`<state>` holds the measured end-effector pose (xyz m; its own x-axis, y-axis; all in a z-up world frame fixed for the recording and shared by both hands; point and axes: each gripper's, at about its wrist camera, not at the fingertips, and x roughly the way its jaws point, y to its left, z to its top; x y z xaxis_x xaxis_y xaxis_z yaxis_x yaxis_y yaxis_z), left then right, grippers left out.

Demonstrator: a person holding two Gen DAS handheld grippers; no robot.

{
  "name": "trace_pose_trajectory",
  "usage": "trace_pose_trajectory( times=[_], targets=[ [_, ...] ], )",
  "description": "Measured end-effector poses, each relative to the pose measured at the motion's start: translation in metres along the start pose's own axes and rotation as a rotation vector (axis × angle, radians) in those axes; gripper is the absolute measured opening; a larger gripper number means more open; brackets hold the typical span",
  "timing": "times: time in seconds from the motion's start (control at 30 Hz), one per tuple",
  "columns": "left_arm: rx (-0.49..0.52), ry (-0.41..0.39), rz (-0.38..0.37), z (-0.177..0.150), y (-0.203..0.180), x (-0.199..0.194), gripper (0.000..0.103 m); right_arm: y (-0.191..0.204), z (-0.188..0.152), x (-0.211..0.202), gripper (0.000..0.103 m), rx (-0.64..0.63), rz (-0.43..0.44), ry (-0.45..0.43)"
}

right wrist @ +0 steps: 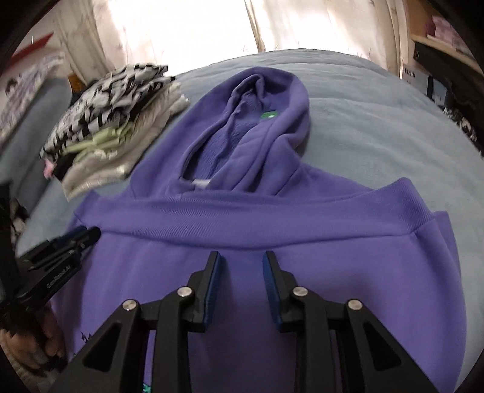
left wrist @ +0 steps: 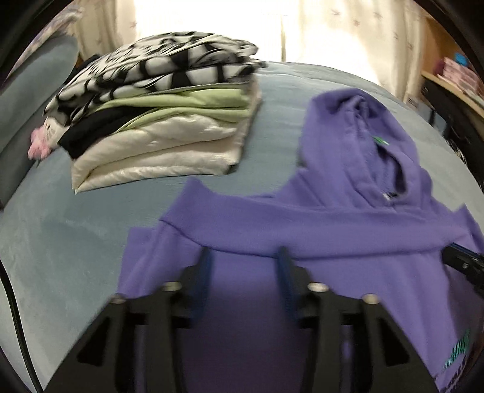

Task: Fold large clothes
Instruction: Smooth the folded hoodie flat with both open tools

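I see a bed point(right wrist: 378, 121) under a pale blue cover filling both views, with cream curtains point(right wrist: 187, 27) bright behind it at twelve o'clock.

On the bed lies the purple hoodie point(right wrist: 242, 229), spread across the middle of my right wrist view, its hood point(right wrist: 257, 121) pointing toward twelve o'clock and lying open. A ribbed band point(right wrist: 272, 220) of the same purple runs across the garment just below the hood, folded over the body. In the left wrist view the hoodie point(left wrist: 302, 229) sits from the centre toward four o'clock, with teal print point(left wrist: 456, 353) near the five o'clock edge.

At ten o'clock from the hoodie in the right view is a stack of folded clothes point(right wrist: 103, 130); its near corner sits just beside the hoodie's shoulder. In the left view this stack point(left wrist: 163, 121) shows a black-and-white patterned piece on top, pale green in the middle and shiny white at the bottom.

My left gripper point(left wrist: 245, 257) hovers over the hoodie's body with its fingers moderately apart and only purple cloth showing below the gap; nothing is pinched. My right gripper point(right wrist: 242, 260) also sits above the body just below the band, fingers narrower, gap empty, not gripping cloth.

A small green tag point(right wrist: 270, 115) shows inside the hood.
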<state>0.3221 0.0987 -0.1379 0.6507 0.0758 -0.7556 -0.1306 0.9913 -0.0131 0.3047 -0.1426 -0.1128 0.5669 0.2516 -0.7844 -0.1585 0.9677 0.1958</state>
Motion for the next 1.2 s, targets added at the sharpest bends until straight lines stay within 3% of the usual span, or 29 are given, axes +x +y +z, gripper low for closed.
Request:
trace_pose_trajectory(
  times=[0.03, 0.1, 0.17, 0.27, 0.33, 0.37, 0.43, 0.47, 0.6, 0.67, 0.83, 0.93, 1.1, 1.2],
  targets=[
    [-0.015, -0.008, 0.009, 0.003, 0.007, 0.002, 0.053, -0.006, 0.003, 0.0, 0.01, -0.002, -0.001, -0.004],
    [-0.034, -0.015, 0.027, 0.008, 0.017, 0.005, 0.053, -0.015, 0.007, 0.0, 0.001, -0.017, -0.01, -0.008],
    [-0.051, -0.01, 0.049, 0.013, 0.029, 0.01, 0.048, -0.027, 0.011, -0.003, 0.001, -0.023, -0.014, -0.021],
    [-0.052, -0.006, 0.127, 0.015, 0.043, 0.015, 0.048, -0.051, 0.014, -0.009, 0.006, -0.013, -0.186, -0.061],
    [-0.078, 0.002, 0.12, 0.016, 0.056, 0.018, 0.051, -0.088, 0.014, -0.008, 0.006, 0.058, -0.293, -0.05],
    [-0.108, 0.011, 0.101, 0.015, 0.065, 0.018, 0.056, -0.102, 0.014, -0.01, 0.004, 0.09, -0.298, -0.049],
    [-0.157, 0.02, 0.07, 0.015, 0.078, 0.017, 0.057, -0.135, 0.009, -0.019, 0.0, 0.185, -0.194, -0.061],
    [-0.158, 0.019, 0.069, 0.015, 0.079, 0.016, 0.057, -0.142, 0.008, -0.023, 0.0, 0.203, -0.181, -0.061],
    [-0.1, -0.01, 0.123, 0.014, 0.072, 0.001, 0.057, -0.125, 0.006, -0.035, 0.003, 0.119, -0.271, -0.042],
    [-0.076, -0.035, 0.115, 0.011, 0.067, -0.013, 0.057, -0.115, 0.004, -0.04, 0.004, 0.103, -0.287, -0.038],
    [-0.012, -0.086, 0.077, -0.01, 0.054, -0.06, 0.057, -0.09, -0.011, -0.07, 0.008, 0.143, -0.159, -0.051],
    [0.008, -0.073, 0.054, -0.032, 0.053, -0.079, 0.057, -0.069, -0.026, -0.081, 0.017, 0.151, -0.086, -0.037],
    [-0.015, -0.016, 0.017, -0.073, 0.057, -0.093, 0.057, -0.038, -0.062, -0.095, 0.017, 0.125, 0.014, -0.004],
    [-0.005, 0.031, 0.035, -0.095, 0.057, -0.087, 0.057, -0.025, -0.082, -0.096, 0.017, 0.088, 0.026, 0.026]
  ],
)
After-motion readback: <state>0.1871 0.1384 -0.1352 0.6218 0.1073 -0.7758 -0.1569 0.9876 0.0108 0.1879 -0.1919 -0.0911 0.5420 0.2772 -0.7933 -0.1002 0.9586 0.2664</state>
